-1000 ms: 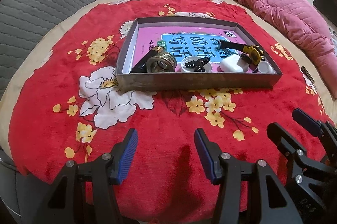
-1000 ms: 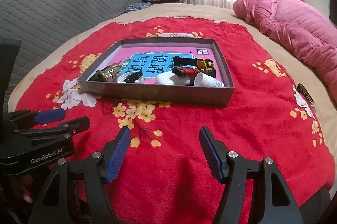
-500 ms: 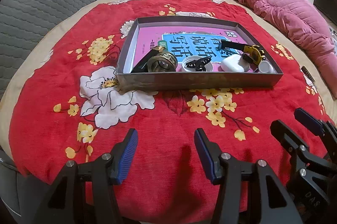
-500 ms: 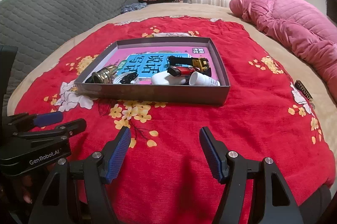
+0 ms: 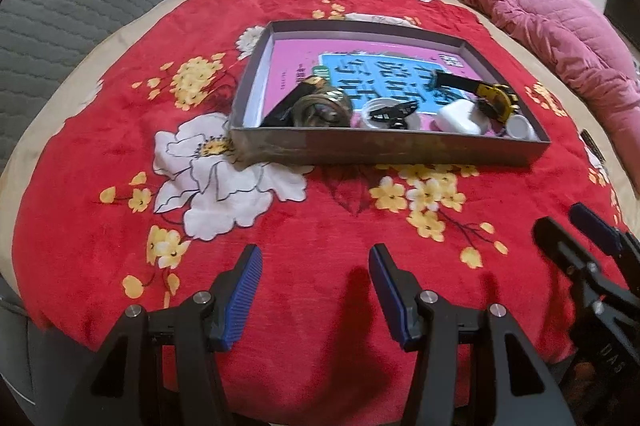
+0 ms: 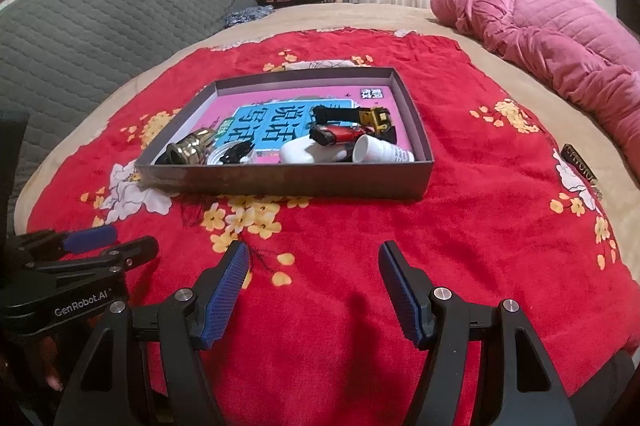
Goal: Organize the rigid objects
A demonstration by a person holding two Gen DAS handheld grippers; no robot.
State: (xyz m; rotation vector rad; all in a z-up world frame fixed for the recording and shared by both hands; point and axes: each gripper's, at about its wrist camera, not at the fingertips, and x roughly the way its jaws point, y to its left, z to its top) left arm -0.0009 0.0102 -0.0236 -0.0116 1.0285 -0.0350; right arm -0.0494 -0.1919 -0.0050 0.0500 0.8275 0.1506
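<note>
Here we hold both grippers, left (image 5: 316,290) and right (image 6: 314,286), apart and empty near the blanket's (image 6: 480,226) front edge; the items sit gathered along the box's (image 6: 288,182) front wall.

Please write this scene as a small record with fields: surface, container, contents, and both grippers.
surface: red flowered blanket
container: shallow grey cardboard box with pink printed floor
contents: brass metal fitting, white plastic bottle, red toy car, yellow and black toy vehicle
left hand-held gripper: open, empty, short of the box
right hand-held gripper: open, empty, short of the box
</note>
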